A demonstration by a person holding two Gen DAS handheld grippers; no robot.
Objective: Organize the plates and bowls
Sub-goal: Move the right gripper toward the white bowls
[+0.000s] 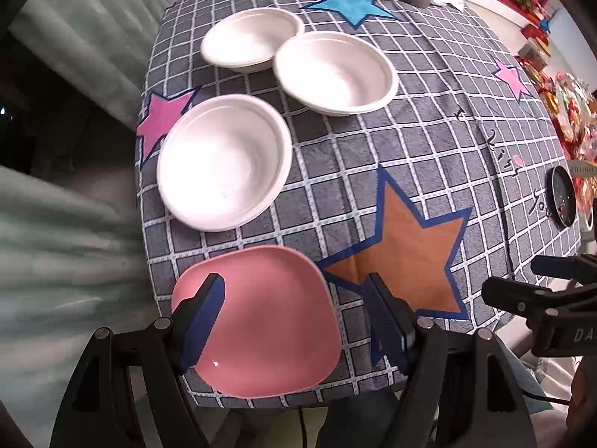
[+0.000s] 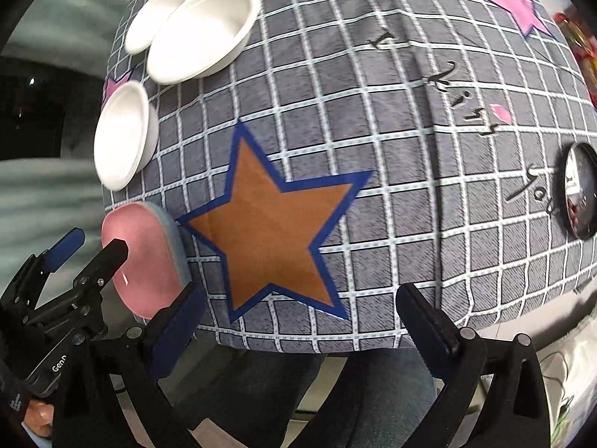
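On the tablecloth: grey checked tablecloth [image 1: 429, 142] with white grid lines, printed stars and dark script lettering.
Pink plate: one, rounded-square, smooth and glossy pink plate [image 1: 268, 321], lying flat at the near left edge of the table; seen edge-on from the right wrist view [image 2: 145, 257], with a pale bluish rim line that may belong to a second plate beneath, too blurred to tell.
White bowls: three, round, plain white, shallow with rolled rims.
Nearest bowl: nearest bowl [image 1: 224, 160] just beyond the pink plate, partly over a pink star [image 1: 156, 123].
Middle bowl: middle bowl [image 1: 335, 71] farther back and to the right, rim touching or overlapping that of the far bowl.
Far bowl: far bowl [image 1: 250, 37] at the back left.
Orange star: large, blue-edged orange star [image 2: 272, 231] printed right of the pink plate.
Left gripper: left gripper [image 1: 298, 298] spread wide above the pink plate, left finger over the plate, right finger over the cloth past its right rim, holding nothing.
Right gripper: right gripper [image 2: 298, 310] spread wide at the near table edge below the orange star, holding nothing.
Black round lid: one black round lid [image 2: 580, 194] at the right edge of the cloth, well apart from the dishes.
Count: one pink plate certain, three white bowls, two grippers.
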